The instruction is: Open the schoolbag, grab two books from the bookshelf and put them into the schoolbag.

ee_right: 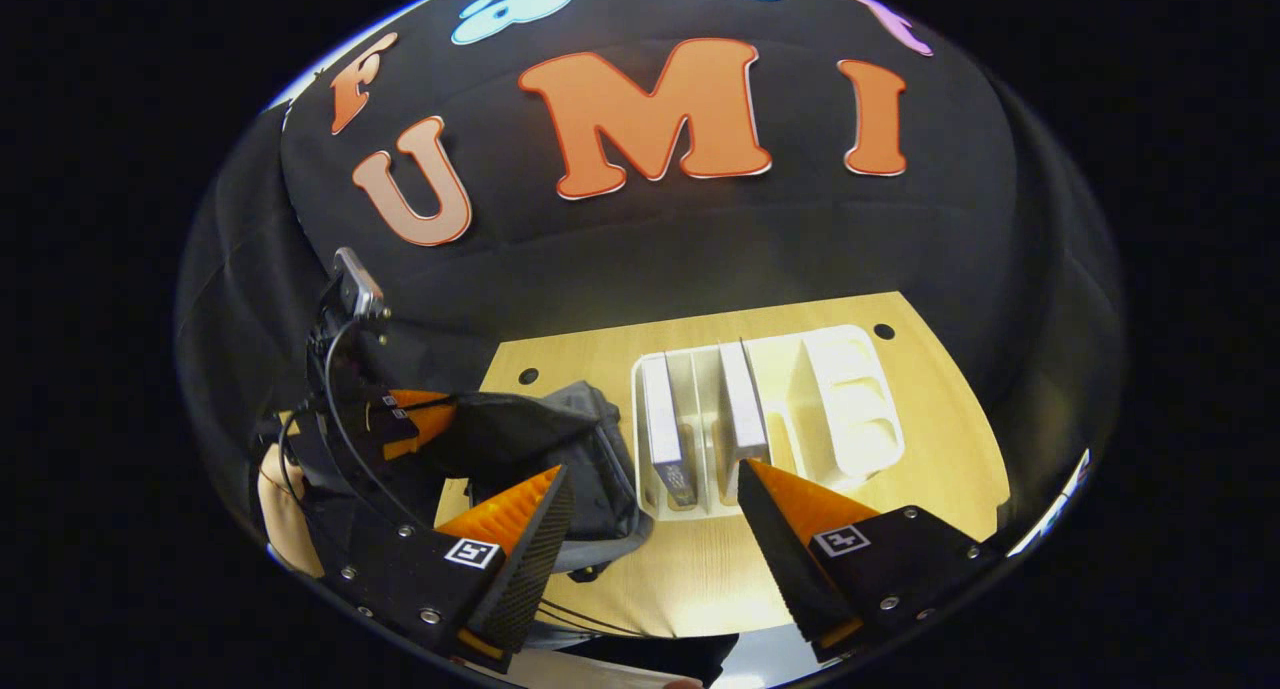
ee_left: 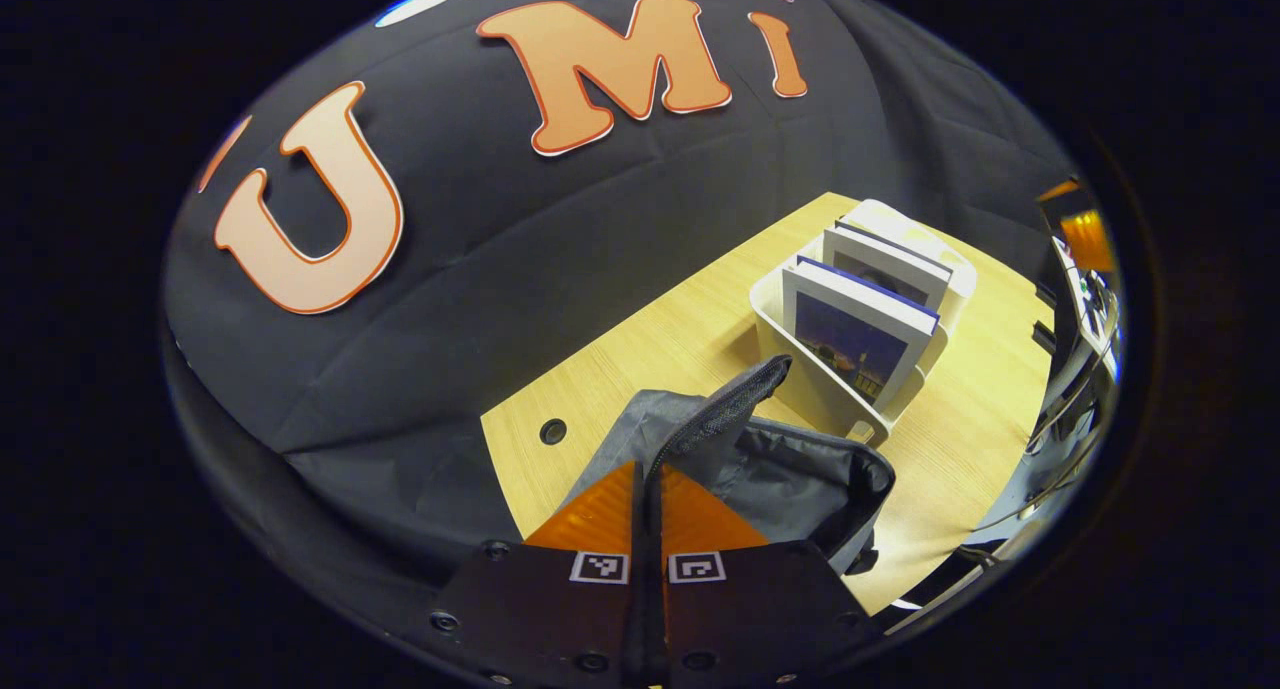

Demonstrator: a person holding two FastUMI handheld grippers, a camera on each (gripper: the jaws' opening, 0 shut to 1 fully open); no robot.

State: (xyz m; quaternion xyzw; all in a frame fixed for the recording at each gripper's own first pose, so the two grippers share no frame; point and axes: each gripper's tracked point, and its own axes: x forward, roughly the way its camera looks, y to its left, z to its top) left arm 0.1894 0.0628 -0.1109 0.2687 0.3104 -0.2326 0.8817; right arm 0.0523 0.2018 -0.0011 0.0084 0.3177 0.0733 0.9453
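Right gripper (ee_right: 650, 509): fingers spread wide, nothing between | two books (ee_right: 662, 431) upright in bookshelf (ee_right: 850, 409) just ahead of fingertips, spines running straight away | left gripper (ee_left: 648, 514): fingers pressed together on schoolbag (ee_left: 790, 469) flap, bag beside shelf on desk (ee_left: 650, 339) | right nearer books.

the left gripper view sits low and close over the open grey fabric schoolbag (ee_left: 790, 469), facing along the pale wooden table (ee_left: 640, 349) towards the white plastic bookshelf (ee_left: 800, 369) from its end, tilted. the right gripper view hangs higher and farther back, looking down on the table (ee_right: 700, 569) and square at the black wall. both take in the schoolbag (ee_right: 590, 449), the bookshelf (ee_right: 830, 409) and what seem to be the same two upright books.
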